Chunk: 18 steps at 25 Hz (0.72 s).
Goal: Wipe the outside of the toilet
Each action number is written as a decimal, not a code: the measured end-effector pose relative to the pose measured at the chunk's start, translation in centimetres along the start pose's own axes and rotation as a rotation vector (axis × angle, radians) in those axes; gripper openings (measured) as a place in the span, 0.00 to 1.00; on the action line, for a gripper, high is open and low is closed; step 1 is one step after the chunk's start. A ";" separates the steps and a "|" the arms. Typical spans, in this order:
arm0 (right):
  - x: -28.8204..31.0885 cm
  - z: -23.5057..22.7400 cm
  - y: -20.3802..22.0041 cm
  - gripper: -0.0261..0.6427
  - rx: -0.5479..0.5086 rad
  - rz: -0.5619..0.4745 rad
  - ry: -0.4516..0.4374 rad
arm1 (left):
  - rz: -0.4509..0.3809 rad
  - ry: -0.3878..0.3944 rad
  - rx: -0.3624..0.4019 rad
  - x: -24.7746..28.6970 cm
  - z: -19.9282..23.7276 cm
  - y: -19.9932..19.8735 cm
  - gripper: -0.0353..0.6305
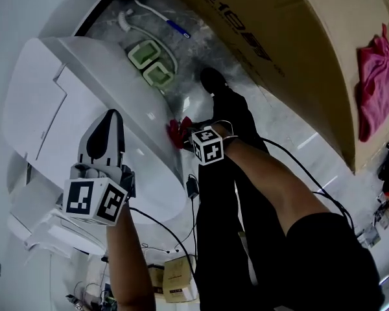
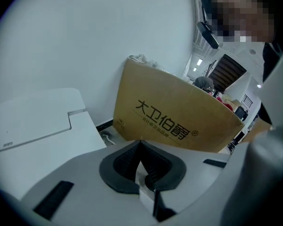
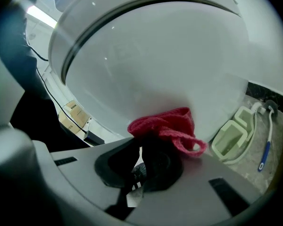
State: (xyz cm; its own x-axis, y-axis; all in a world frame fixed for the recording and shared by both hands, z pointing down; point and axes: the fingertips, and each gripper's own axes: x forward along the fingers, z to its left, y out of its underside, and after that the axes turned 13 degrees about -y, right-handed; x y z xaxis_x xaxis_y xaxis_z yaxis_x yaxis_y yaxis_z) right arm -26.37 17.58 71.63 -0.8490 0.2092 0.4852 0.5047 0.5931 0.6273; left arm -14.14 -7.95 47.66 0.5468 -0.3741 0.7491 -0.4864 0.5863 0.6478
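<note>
Wiping of the bowl's outer wall is judged to be the step in hand. A crumpled red knitted cloth (image 3: pixel 167 126) is clamped between the jaws of the right hand-held gripper (image 3: pixel 144 149). It is pressed against the curved side of the white glossy ceramic toilet (image 3: pixel 151 65), on the side that faces the large brown cardboard box (image 1: pixel 298 50). In the head view the cloth (image 1: pixel 176 131) is seen touching the bowl below the closed lid, and the right hand-held gripper (image 1: pixel 185 137) is held low beside the person's leg.

The left hand-held gripper (image 1: pixel 109 125) is held over the closed lid of the toilet (image 1: pixel 65 96). In the left gripper view its jaws (image 2: pixel 141 147) are closed tip to tip with nothing between them. Whether it rests on the lid cannot be told.

For the next move, the cloth probably needs to be drawn along the curve of the bowl with steady pressure, so that the fabric and not the hard jaws meets the glaze. Only a small part of the cloth seems to be gripped and a loop hangs free, so a firm grip is called for. Care is also advised near the two pale green square containers (image 3: pixel 233 135) that stand on the floor just beside the base.
</note>
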 end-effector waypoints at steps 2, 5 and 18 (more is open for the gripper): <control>0.6 1.0 0.4 0.10 0.005 0.001 -0.025 | -0.005 0.005 0.005 0.1 -0.3 -0.4 0.08; 1.3 2.5 0.7 0.10 0.010 0.008 -0.074 | -0.015 0.007 0.010 0.2 -0.6 -1.0 0.08; -14.7 -8.5 -5.0 0.10 0.139 -0.221 0.126 | -0.019 -0.058 -0.058 -0.4 2.4 -3.8 0.08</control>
State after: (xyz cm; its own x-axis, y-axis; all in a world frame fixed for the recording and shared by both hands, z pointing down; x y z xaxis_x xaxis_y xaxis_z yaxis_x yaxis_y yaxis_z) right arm -15.09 4.92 66.48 -0.9053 -0.0298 0.4236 0.2762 0.7165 0.6406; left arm -14.13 -11.72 45.27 0.5147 -0.4253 0.7444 -0.4350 0.6187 0.6542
